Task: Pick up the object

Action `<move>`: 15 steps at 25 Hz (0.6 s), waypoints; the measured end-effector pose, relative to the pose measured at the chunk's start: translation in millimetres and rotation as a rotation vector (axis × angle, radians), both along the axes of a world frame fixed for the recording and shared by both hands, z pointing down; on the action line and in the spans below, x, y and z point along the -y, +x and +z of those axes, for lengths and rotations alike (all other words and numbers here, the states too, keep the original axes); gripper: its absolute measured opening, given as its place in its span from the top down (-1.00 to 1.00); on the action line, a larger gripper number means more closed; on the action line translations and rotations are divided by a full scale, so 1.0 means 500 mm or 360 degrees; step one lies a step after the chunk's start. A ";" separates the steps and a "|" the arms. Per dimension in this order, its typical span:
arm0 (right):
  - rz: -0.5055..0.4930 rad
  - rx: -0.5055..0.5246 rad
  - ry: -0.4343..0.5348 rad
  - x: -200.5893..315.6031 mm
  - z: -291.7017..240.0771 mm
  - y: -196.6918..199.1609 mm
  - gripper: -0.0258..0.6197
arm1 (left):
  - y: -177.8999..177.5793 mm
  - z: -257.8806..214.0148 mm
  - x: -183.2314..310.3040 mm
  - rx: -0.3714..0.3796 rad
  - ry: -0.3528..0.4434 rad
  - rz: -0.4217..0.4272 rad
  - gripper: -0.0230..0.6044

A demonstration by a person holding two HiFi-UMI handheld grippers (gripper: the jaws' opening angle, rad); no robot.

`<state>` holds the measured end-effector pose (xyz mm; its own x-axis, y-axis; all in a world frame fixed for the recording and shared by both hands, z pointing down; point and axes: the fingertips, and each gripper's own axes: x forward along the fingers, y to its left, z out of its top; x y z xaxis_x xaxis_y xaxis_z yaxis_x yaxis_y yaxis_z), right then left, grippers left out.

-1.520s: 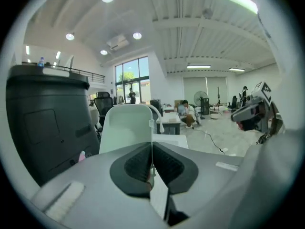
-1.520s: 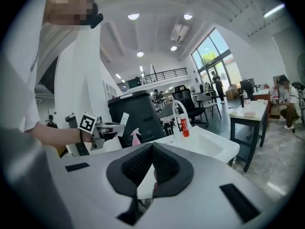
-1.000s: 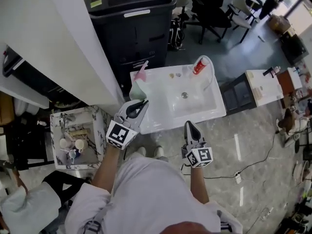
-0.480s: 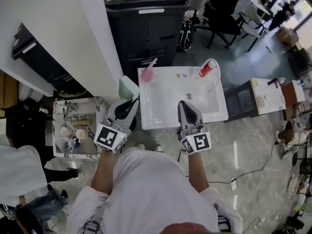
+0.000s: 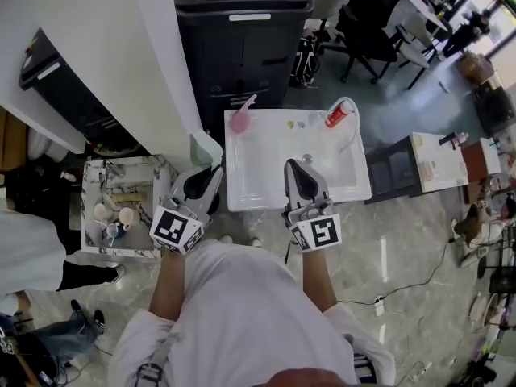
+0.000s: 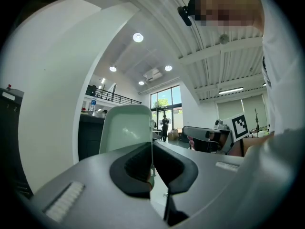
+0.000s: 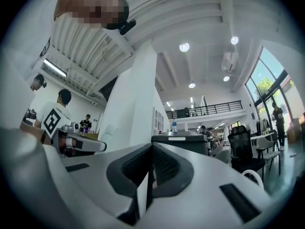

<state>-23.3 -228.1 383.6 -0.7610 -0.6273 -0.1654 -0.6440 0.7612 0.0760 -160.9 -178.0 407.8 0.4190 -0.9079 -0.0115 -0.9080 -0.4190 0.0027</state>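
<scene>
Both tongs closed: my left gripper [image 5: 208, 174] pinches the pale green rounded plastic piece [image 5: 205, 147], left of centre, beside the white square sink [image 5: 242, 203]; right gripper [image 5: 297, 168] empty. Pickup looks done; carrying remains.

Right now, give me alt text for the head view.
Seen from above, a person in white stands at a white sink, the left hand-held gripper shut on a pale green plastic piece beside the sink's left edge, the right hand-held gripper shut and empty over the sink. A pink object and red bottle sit at the back rim.
</scene>
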 end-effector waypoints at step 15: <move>0.0092 0.0031 -0.0012 -0.004 -0.009 0.087 0.92 | 0.104 0.009 0.020 -0.0059 -0.0061 0.0124 0.91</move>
<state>20.4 -226.0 379.2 -0.7201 -0.6715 -0.1749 -0.6883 0.7232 0.0575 -108.9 -188.1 412.3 0.4886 -0.8725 0.0057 -0.8714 -0.4876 0.0532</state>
